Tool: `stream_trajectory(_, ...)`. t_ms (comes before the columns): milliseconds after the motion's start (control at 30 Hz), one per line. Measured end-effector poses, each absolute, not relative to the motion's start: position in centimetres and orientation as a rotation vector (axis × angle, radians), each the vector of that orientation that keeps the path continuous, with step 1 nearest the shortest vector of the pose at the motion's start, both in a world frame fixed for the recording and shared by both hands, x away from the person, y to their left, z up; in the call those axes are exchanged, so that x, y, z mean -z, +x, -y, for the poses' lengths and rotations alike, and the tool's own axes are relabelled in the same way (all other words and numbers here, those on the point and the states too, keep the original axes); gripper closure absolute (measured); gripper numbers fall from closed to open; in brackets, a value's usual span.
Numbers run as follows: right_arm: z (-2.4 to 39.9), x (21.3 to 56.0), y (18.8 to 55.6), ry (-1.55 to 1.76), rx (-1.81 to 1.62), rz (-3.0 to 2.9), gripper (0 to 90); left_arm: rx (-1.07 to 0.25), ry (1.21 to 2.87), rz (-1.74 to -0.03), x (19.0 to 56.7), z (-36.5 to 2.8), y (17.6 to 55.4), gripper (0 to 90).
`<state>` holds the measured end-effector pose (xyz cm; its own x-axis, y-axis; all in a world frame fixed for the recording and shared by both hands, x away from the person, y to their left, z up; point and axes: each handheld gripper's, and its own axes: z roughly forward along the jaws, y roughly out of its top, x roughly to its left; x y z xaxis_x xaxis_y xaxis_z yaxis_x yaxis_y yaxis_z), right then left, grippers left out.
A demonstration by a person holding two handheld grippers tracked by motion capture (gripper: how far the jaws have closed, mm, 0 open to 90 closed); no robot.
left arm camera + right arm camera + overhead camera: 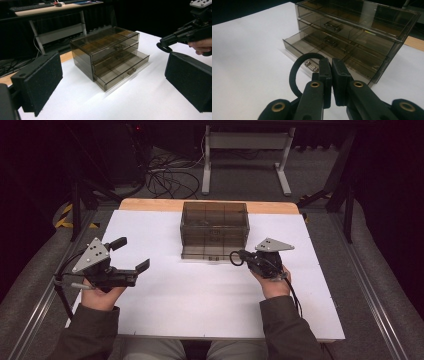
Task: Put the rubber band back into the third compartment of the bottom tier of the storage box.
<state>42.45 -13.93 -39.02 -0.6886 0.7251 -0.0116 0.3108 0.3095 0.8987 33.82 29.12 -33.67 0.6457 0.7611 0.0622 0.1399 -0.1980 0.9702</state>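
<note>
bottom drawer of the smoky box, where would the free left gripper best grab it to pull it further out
Probably the small handle at the middle of the bottom drawer front. It juts toward the person, so the open left gripper should come straight in from the front, low over the white table, with one jaw on each side of the handle.

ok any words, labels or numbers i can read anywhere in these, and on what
None can be read.
Drawer box: dark marks on its front in the high view, too small and blurred to read.
Drawer handles: plain, no lettering.
Black band in the right gripper: no print.
Left gripper: no label shows.
Yellow and black stripes on the floor: a warning pattern, no words.
</note>
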Motion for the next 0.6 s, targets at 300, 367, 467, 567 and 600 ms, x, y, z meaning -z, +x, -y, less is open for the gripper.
stream_trajectory(300,13.6,39.7,43.9,0.949,-1.347,-2.160,86.9,-0.668,1.708,-0.737,33.7,-29.0,33.9,2.0)
stream_trajectory(367,13.6,39.8,44.2,0.957,-1.344,-2.149,86.9,-0.667,1.708,-0.737,33.7,-29.0,33.9,2.0)
stream_trajectory(467,13.7,40.0,44.5,0.970,-1.347,-2.136,86.9,-0.665,1.708,-0.739,33.8,-29.0,33.9,2.0)
stream_trajectory(567,13.6,40.1,44.8,0.979,-1.352,-2.120,86.9,-0.662,1.709,-0.739,33.8,-29.0,33.9,2.0)
stream_trajectory(600,13.6,40.2,44.9,0.981,-1.350,-2.113,86.9,-0.663,1.710,-0.739,33.8,-29.0,33.9,2.0)
